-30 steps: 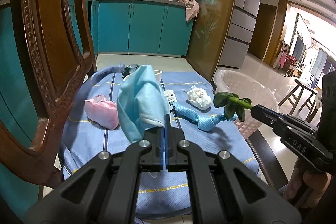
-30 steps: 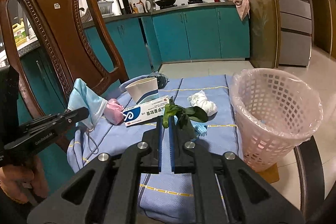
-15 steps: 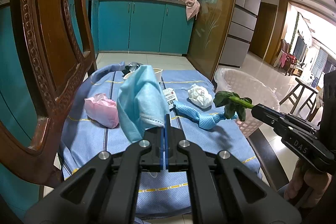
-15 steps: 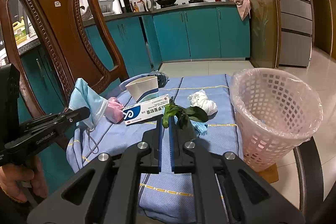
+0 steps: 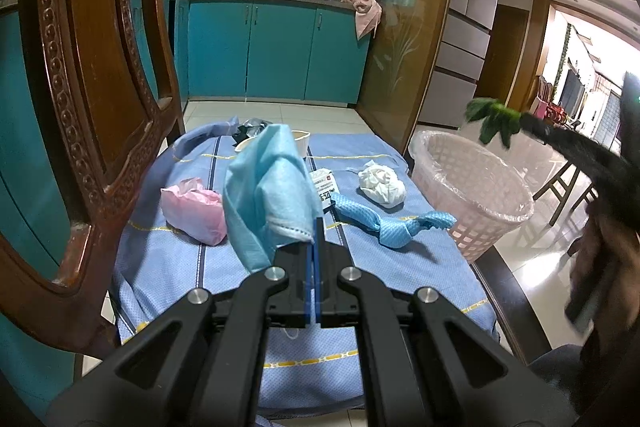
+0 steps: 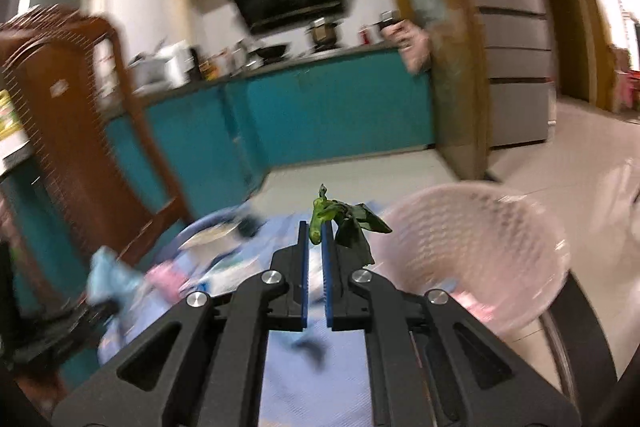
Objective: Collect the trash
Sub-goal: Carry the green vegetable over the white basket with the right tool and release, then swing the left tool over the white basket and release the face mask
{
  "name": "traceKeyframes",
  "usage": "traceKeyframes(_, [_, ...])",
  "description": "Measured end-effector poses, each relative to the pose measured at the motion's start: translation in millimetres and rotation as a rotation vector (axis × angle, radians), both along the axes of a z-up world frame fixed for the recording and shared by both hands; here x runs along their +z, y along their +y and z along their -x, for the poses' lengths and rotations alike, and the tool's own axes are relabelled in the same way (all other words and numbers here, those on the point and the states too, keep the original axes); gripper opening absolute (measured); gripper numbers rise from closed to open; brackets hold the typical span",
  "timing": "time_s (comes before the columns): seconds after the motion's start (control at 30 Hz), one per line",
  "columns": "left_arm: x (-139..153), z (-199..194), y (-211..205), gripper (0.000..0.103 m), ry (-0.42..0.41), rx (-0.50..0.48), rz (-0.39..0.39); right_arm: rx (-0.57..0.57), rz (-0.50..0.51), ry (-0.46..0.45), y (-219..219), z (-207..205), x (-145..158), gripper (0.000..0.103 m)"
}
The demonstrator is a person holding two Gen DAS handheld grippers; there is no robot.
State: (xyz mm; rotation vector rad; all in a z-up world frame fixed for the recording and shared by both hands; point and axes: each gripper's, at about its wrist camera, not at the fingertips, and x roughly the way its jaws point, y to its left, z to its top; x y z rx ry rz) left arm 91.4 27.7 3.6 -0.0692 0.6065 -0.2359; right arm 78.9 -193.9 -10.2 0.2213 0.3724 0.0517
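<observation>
Pinching a wilted green leaf (image 6: pixel 349 227) in my right gripper (image 6: pixel 316 239) above the lined basket (image 6: pixel 476 251) for dropping; my left gripper (image 5: pixel 316 247) clamps a blue face mask (image 5: pixel 268 183).

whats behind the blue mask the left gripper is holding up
The face mask in the left gripper hides most of a paper cup and part of a white carton. Anything else behind it is covered.
</observation>
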Motion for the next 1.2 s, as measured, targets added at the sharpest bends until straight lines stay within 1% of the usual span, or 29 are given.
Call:
traceKeyframes(0.13, [-2,-1,1,0.002,0.007,0.004,-0.006,-0.119,-0.005,0.061,-45,-35,-16,0.006])
traceKeyframes(0.23, [-2,-2,-1,0.002,0.007,0.006,-0.008,-0.163,-0.010,0.107,-65,-51,-30,0.006])
traceKeyframes(0.3, [-2,-3,-2,0.002,0.008,0.006,-0.010,-0.174,-0.027,0.127,-76,-56,-36,0.006])
traceKeyframes(0.37, [-2,-2,-4,0.002,0.009,0.005,-0.014,-0.181,-0.020,0.142,-79,-62,-40,0.006])
traceKeyframes(0.43, [-2,-2,-5,0.002,0.011,0.005,-0.015,-0.184,-0.034,0.149,-83,-63,-44,0.006])
traceKeyframes(0.53, [-3,-3,-7,0.002,0.014,0.004,-0.018,-0.178,-0.024,0.177,-81,-70,-50,0.007])
traceKeyframes(0.6, [-3,-3,-8,0.002,0.016,0.004,-0.021,-0.181,0.003,0.204,-77,-75,-54,0.023])
traceKeyframes(0.63, [-4,-3,-8,0.002,0.017,0.004,-0.022,-0.183,0.021,0.188,-74,-71,-51,0.045])
traceKeyframes(0.67, [-4,-3,-8,0.002,0.017,0.004,-0.022,-0.191,0.035,0.156,-70,-63,-47,0.060])
traceKeyframes(0.7, [-4,-3,-8,0.002,0.016,0.004,-0.022,-0.196,0.044,0.127,-67,-58,-42,0.065])
traceKeyframes(0.77, [-3,-3,-8,0.002,0.012,0.006,-0.024,-0.193,0.051,0.035,-57,-33,-27,0.077])
traceKeyframes(0.8, [-3,-3,-8,0.002,0.012,0.007,-0.025,-0.195,0.037,0.004,-52,-17,-21,0.080])
traceKeyframes(0.83, [-3,-3,-9,0.002,0.013,0.006,-0.026,-0.198,0.018,-0.006,-50,-8,-18,0.084])
traceKeyframes(0.9, [-4,-3,-10,0.002,0.016,0.005,-0.031,-0.171,-0.011,-0.020,-36,13,-14,0.087])
traceKeyframes(0.93, [-5,-3,-11,0.002,0.018,0.004,-0.034,-0.160,0.011,-0.024,-27,20,-13,0.087])
traceKeyframes(1.03, [-6,-4,-15,0.002,0.023,0.000,-0.044,-0.120,0.117,-0.037,3,35,-12,0.089])
traceKeyframes(1.1, [-8,-5,-16,0.002,0.026,-0.003,-0.051,-0.128,0.137,-0.038,8,41,-13,0.089])
traceKeyframes(1.2, [-9,-6,-22,0.002,0.024,-0.023,-0.068,-0.179,0.119,-0.058,1,53,-11,0.089])
